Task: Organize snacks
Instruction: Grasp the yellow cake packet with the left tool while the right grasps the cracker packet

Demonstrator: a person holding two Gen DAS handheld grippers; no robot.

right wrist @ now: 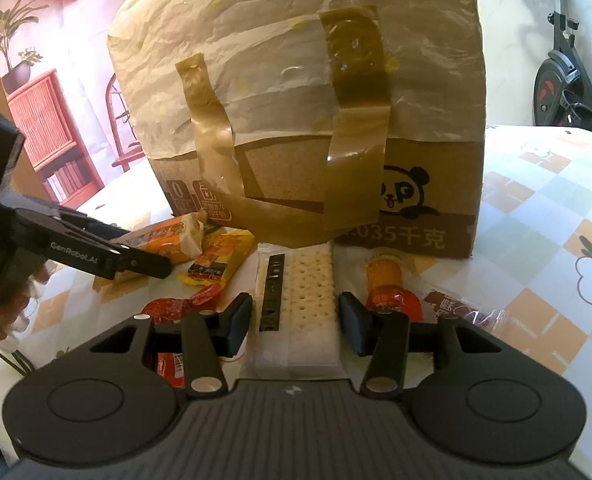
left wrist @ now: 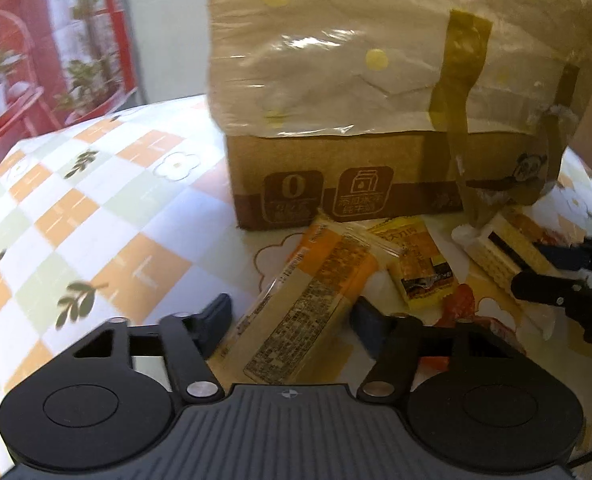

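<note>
Left tool [left wrist: 292, 322]: wide, straddling orange snack pack [left wrist: 307, 304] | Right tool [right wrist: 296, 322]: wide, straddling cracker pack [right wrist: 309, 300] | Both packs flat on worktop [left wrist: 96, 216], before taped cardboard box [right wrist: 303, 120].

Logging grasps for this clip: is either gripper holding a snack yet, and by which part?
Neither. The left gripper straddles the orange cracker pack, the right gripper the white cracker pack; both open.

— What covers the tabletop [left wrist: 108, 216]?
— A checked cloth in orange, pale green and white, with flowers and leaves printed on it.
— And beyond it?
— A wall picture [right wrist: 44, 92] of a red shelf, a chair and potted plants, and an exercise bike [right wrist: 563, 80] at the far right.
</note>
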